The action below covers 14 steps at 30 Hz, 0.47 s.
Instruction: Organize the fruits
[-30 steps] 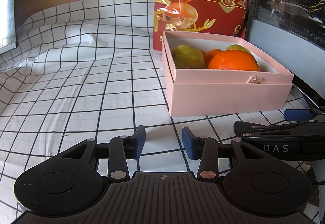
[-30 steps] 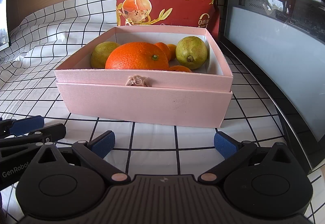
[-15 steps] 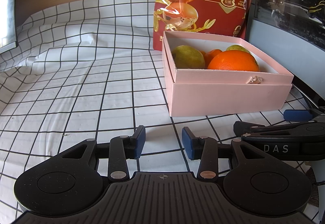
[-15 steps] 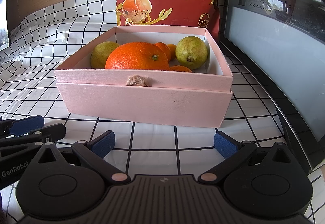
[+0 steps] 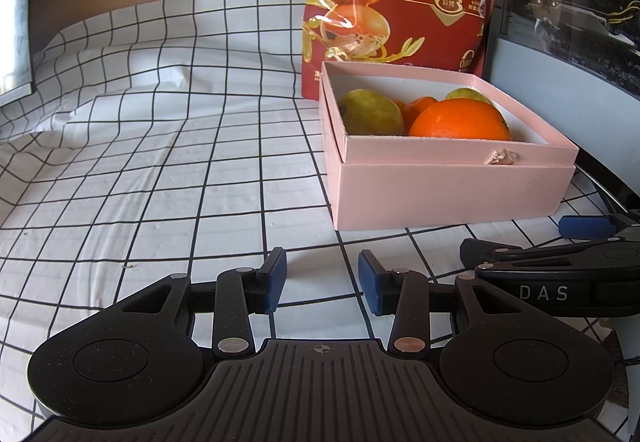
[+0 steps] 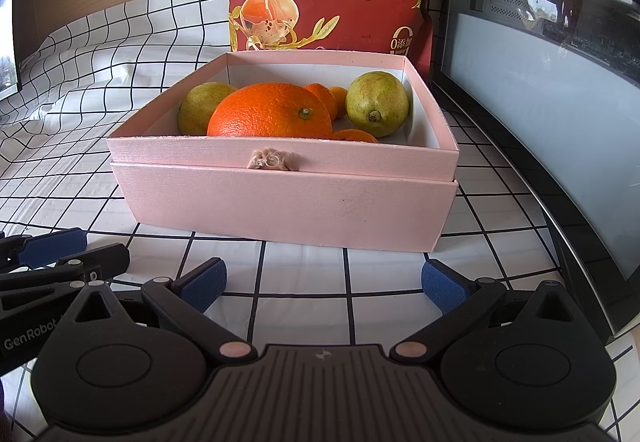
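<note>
At twelve o'clock, fruit (image 6: 272,111) gathered in pink box (image 6: 280,197); left tongs (image 5: 322,282) part-open, right tongs (image 6: 323,282) wide, both empty, seemingly finished.

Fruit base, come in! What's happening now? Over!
Left hand-held gripper and right hand-held gripper open, empty. Big orange, two green pears in pink cardboard box. Nothing blocking.

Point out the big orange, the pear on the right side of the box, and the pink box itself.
big orange (image 6: 272,109), right wrist view, on its peel left of the stem.
right pear (image 6: 378,103), right wrist view, on its green skin above the stem end.
pink box (image 6: 280,201), right wrist view, on its front wall.
</note>
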{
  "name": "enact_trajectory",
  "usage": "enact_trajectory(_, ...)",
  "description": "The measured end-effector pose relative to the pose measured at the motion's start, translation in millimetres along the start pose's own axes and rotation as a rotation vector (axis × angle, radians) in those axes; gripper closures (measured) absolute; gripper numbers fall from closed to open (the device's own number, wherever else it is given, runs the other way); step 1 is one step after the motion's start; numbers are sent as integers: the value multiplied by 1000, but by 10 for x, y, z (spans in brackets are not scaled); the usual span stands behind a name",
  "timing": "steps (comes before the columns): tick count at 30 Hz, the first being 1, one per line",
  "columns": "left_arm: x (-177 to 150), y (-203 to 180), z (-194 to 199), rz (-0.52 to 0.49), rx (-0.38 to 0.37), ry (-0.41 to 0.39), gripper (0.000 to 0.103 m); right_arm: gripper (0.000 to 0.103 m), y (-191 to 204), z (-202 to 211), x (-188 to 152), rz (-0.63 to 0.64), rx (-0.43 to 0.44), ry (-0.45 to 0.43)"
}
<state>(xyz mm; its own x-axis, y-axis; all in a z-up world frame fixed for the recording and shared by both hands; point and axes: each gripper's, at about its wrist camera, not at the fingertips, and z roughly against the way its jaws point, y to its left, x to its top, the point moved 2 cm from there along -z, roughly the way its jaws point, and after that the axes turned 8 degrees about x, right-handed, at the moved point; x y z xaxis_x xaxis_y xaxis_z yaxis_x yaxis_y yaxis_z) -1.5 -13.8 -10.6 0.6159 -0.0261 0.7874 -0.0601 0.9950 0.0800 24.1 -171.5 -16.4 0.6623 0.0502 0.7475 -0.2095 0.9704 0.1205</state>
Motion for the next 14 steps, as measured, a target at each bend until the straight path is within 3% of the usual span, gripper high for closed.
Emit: enact_trajectory(14, 4, -5, -8, -10, -4, 0, 59, 0, -4, 4, -3, 0, 0, 0)
